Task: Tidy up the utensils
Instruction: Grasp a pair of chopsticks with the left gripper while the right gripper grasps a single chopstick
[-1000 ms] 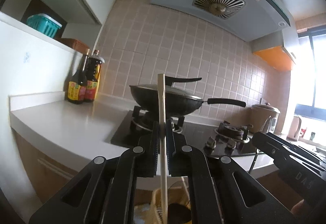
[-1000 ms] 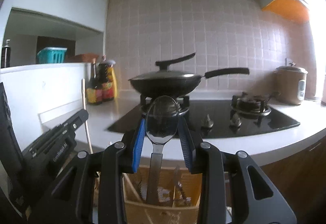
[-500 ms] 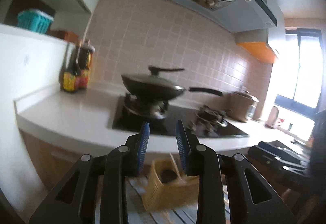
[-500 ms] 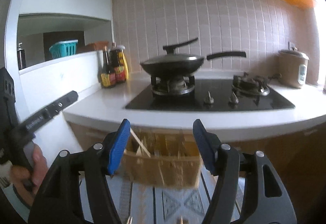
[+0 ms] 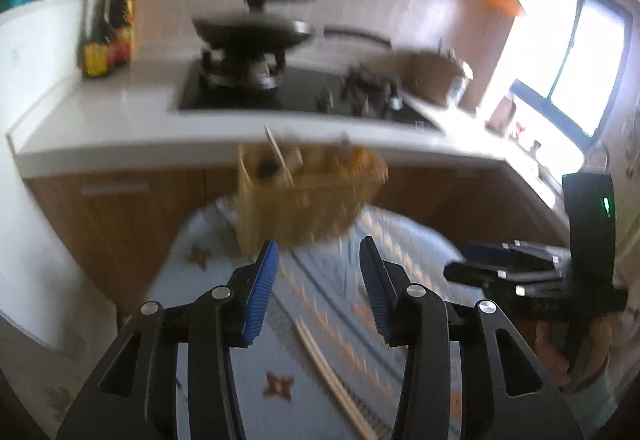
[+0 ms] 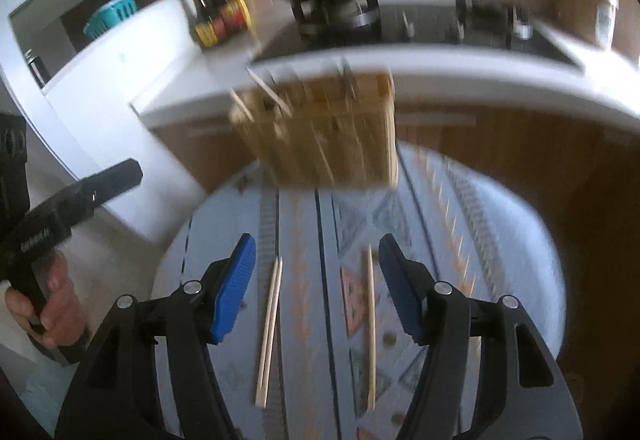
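Note:
A yellow utensil holder (image 5: pixel 308 195) stands at the far end of a round table with a patterned blue cloth (image 5: pixel 328 320); chopsticks and utensils stick out of it. It also shows in the right wrist view (image 6: pixel 320 131). My left gripper (image 5: pixel 316 288) is open and empty, above the cloth, with chopsticks (image 5: pixel 332 372) lying below it. My right gripper (image 6: pixel 316 280) is open and empty above a pair of chopsticks (image 6: pixel 270 328) and a single chopstick (image 6: pixel 371 332) on the cloth. Both views are motion-blurred.
Behind the table is a white counter (image 5: pixel 120 111) with a stove and covered wok (image 5: pixel 252 31), sauce bottles (image 5: pixel 108 39) at left and a rice cooker (image 5: pixel 432 75) at right. Wooden cabinets (image 5: pixel 120 215) stand below the counter.
Both grippers let go of their utensils, a chopstick on the left and a spoon on the right, opened, pulled back from the holder and tilted down toward the table.

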